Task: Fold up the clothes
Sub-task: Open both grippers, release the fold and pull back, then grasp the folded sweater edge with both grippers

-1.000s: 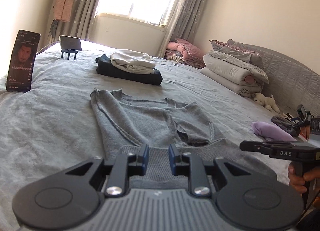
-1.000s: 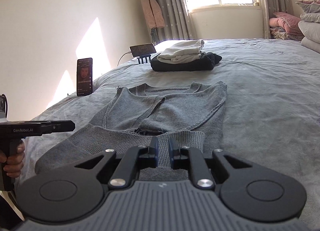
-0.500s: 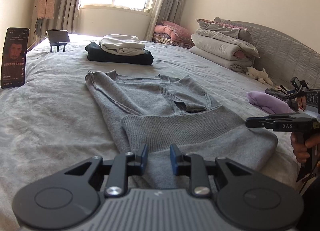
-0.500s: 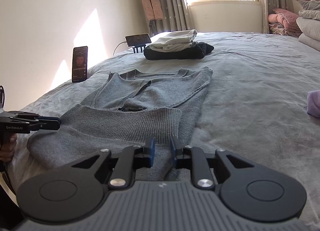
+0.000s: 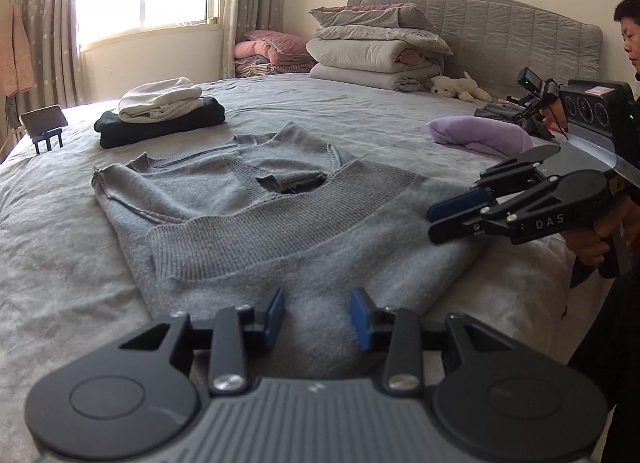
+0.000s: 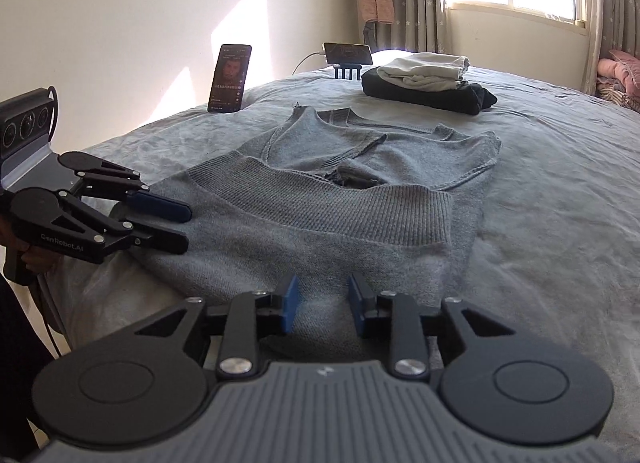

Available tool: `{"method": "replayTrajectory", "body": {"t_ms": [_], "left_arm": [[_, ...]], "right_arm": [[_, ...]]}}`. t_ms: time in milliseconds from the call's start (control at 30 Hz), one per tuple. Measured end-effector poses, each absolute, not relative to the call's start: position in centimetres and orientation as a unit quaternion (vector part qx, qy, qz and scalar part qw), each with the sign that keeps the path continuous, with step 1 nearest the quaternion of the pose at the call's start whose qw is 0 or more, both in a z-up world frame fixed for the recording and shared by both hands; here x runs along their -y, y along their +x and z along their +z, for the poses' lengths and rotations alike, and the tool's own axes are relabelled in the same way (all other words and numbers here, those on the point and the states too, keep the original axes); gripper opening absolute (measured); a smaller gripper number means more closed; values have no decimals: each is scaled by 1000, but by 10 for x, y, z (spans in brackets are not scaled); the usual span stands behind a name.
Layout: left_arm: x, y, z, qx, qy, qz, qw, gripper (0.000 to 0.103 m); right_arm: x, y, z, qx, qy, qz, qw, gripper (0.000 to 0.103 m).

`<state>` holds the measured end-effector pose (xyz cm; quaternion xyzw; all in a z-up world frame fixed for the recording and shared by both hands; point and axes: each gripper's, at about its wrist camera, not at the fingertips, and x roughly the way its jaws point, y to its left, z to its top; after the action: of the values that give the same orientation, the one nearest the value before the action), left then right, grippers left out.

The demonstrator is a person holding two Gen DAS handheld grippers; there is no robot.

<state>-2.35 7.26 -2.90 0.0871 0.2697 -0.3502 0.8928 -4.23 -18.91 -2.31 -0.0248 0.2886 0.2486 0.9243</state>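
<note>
In the left wrist view, the left gripper hovers over the near fold of the grey sweater, its jaws opening, pads clear of the cloth. The sweater lies folded up near the bed's front edge. The right gripper sits at the sweater's right side, jaws also opening and gripping nothing. Bare bedding runs between the sweater and a stack of folded clothes farther back.

In the right wrist view, the right gripper overhangs the same fold. A phone stands by the bed's left edge.
</note>
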Motion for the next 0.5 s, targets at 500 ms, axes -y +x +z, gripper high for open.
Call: {"method": "replayTrajectory", "body": {"t_ms": [500], "left_arm": [[-96,-53,-5,-276,156,-346,883,57]], "right_arm": [[236,-79,-3,-304,-12,219,927,40]]}}
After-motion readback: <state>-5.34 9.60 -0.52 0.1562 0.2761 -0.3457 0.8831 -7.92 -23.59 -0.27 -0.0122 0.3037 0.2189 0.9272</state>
